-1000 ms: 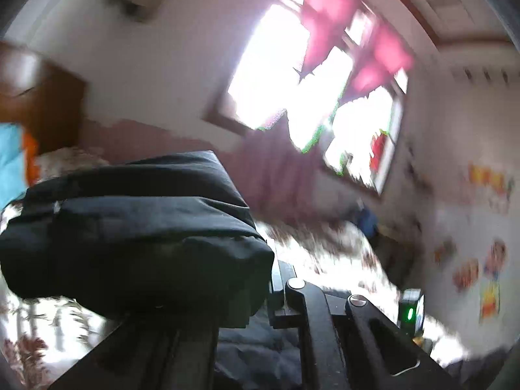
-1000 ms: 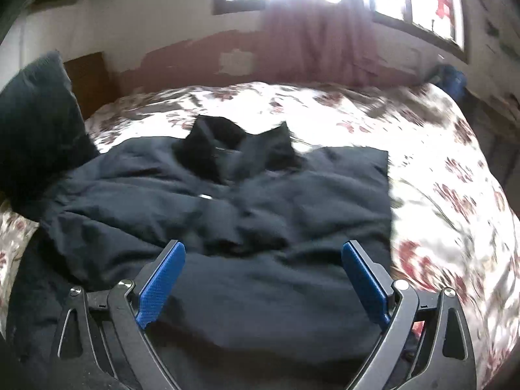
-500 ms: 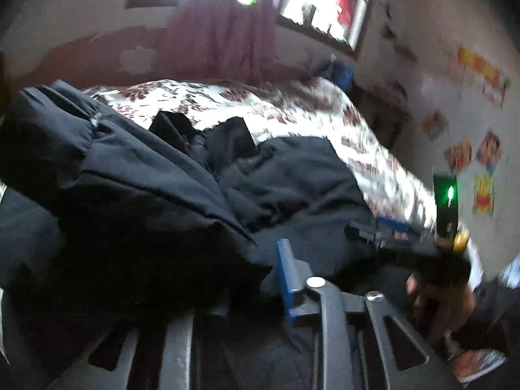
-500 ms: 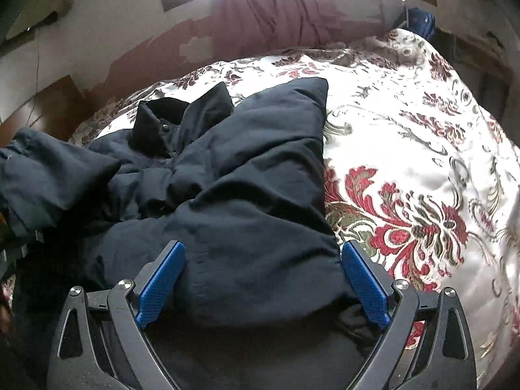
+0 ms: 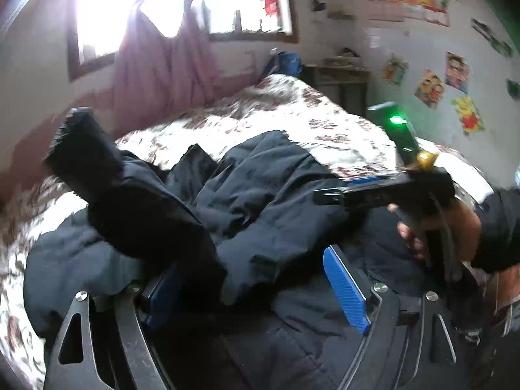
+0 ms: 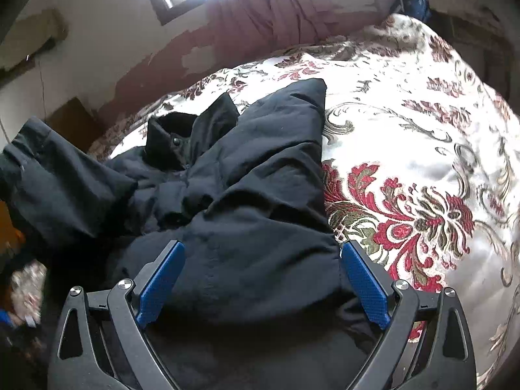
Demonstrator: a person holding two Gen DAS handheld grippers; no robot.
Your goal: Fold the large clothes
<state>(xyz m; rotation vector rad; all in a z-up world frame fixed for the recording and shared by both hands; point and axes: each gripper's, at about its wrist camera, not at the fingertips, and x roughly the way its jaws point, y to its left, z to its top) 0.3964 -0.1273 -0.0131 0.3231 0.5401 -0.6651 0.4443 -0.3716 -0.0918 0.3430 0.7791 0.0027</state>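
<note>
- Jacket (image 6: 247, 201): a dark, padded garment lying crumpled on the bed (image 6: 422, 136), toward its left side and near edge. Its collar (image 6: 172, 139) points at the far wall, and one sleeve (image 6: 286, 123) is already laid up across the body.
- Left gripper (image 5: 256, 289): jaws spread wide. The other sleeve (image 5: 130, 208) drapes over its left finger, whose blue pad is mostly hidden; the right pad (image 5: 346, 289) is bare. Nothing is pinched; the cloth only rests there.
- Right gripper (image 6: 263, 282): jaws fully spread and empty, hovering low over the jacket's lower body with a pad on either side of a fabric ridge.
- Risk, left side: the draped sleeve is unsecured and likely to slide off and fall bunched, not flat. The cause would be tilting or withdrawing the gripper without closing on the cloth.
- Risk, right side: closing here may catch several padded layers at once, so that lifting drags the laid sleeve out of place.
- Pose, left: the tool points across the bed toward the far right corner, tilted slightly downward.
- Pose, right: the hand (image 5: 451, 227) grips the handle upright beside the jacket's right edge, and the tool is aimed nearly level over the garment.
</note>
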